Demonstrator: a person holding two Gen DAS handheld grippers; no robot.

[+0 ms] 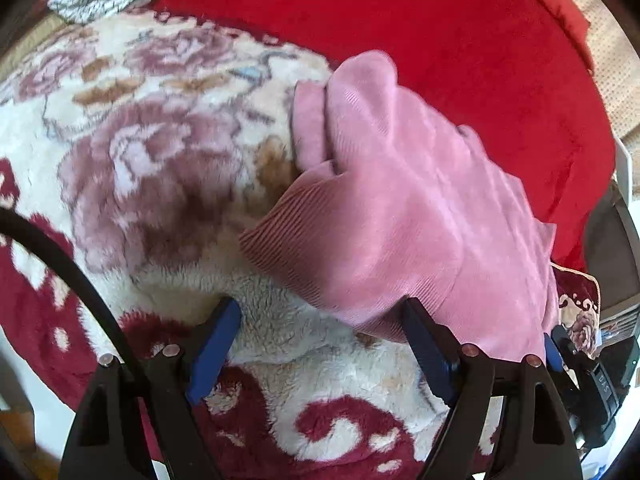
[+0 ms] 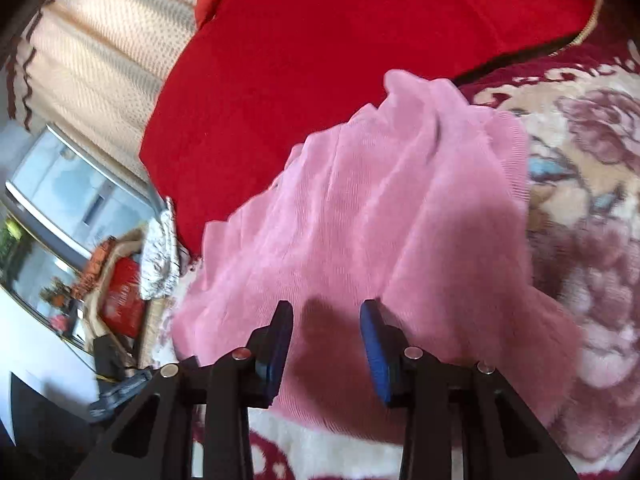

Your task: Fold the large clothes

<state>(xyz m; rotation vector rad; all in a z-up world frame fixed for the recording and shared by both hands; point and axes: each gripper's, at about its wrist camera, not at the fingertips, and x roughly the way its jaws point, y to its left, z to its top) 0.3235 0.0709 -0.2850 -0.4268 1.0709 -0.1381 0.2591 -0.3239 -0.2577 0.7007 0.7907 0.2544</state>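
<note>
Pink sweater [image 1: 400, 216] lay bunched on the flowered blanket [image 1: 152, 152], its far side against the red blanket [image 1: 420, 40]. It was partly folded and lumpy, with a ribbed cuff or hem [image 1: 280, 236] sticking out toward the left.

Left gripper [image 1: 320, 344] was spread wide and held nothing; only fuzzy blanket showed between its pads, and the sweater's near edge sat just by the right-hand pad. Right gripper [image 2: 326, 340] hovered over the near part of the sweater with its jaws part open. Pink cloth showed behind the gap, but the pads did not look pressed on it, so no pinch yet.

Step in hand, as I judged it: between folds, both grippers lining up on the near edge for a fresh grab. The next move would call for lowering onto that edge, pinching a clean layer on each side, not a bunch, then carrying it over evenly.
</note>
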